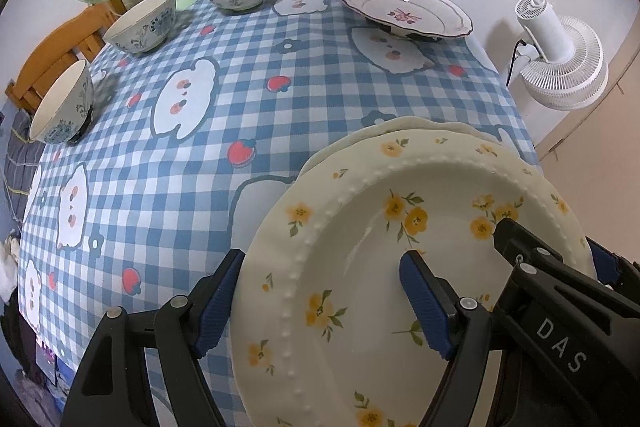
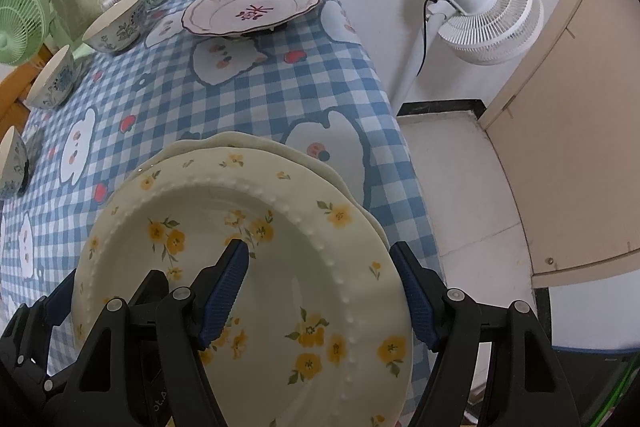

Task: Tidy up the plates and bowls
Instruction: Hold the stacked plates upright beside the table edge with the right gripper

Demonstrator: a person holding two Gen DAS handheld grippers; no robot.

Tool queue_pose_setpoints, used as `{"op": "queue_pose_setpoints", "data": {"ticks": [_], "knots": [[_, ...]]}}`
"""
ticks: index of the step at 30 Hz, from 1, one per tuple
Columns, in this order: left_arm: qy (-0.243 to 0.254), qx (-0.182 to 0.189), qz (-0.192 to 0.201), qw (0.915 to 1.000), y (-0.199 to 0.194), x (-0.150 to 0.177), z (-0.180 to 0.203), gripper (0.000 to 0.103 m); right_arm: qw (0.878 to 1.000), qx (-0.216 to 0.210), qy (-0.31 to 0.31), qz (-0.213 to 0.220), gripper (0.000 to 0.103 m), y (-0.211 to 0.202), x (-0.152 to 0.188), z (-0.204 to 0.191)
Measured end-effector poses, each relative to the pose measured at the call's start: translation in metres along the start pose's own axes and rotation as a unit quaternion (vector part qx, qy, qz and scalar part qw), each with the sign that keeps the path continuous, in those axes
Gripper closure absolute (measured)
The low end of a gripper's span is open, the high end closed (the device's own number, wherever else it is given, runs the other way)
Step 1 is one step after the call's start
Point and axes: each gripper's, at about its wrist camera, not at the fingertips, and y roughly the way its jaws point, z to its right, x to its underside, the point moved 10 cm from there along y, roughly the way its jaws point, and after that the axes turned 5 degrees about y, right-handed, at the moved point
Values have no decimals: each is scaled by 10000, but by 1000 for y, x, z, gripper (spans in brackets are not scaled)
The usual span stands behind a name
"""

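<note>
The cream ceramic plate with yellow flowers point(image 1: 360, 267) sits on a second cream plate point(image 1: 400, 127) at the near right corner of the blue-checked counter point(image 1: 240, 67), so stacking looks begun. The left tool point(image 1: 320, 303) and right tool point(image 2: 324, 303) each straddle its rim with fingers apart, not pressing. The red-flowered scalloped plate point(image 1: 404, 11) and three blue-patterned bowls point(image 1: 140, 23) stand unstacked. The lower plate is mostly hidden, and I cannot tell whether more plates lie beneath.
</note>
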Motion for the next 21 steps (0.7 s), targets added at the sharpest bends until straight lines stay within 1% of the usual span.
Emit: {"op": "queue_pose_setpoints", "data": {"ticks": [4,9,14,15,21], "knots": [[1,38,-28,10000,4,0,3,24,10000,47,17,-5,28,3,-1,3],[-16,-17,20,10000,4,-1,3,24,10000,85,1,39,28,4,-2,3],[-27,-117,41,9999,5,-1,3,24,9998,160,-133,75,28,6,-2,1],[-14,-159,42,9999,6,0,4,26,9996,196,-172,90,28,6,-2,0],[-79,-339,102,9993,5,1,3,26,9995,186,-193,144,28,7,-4,2]]}}
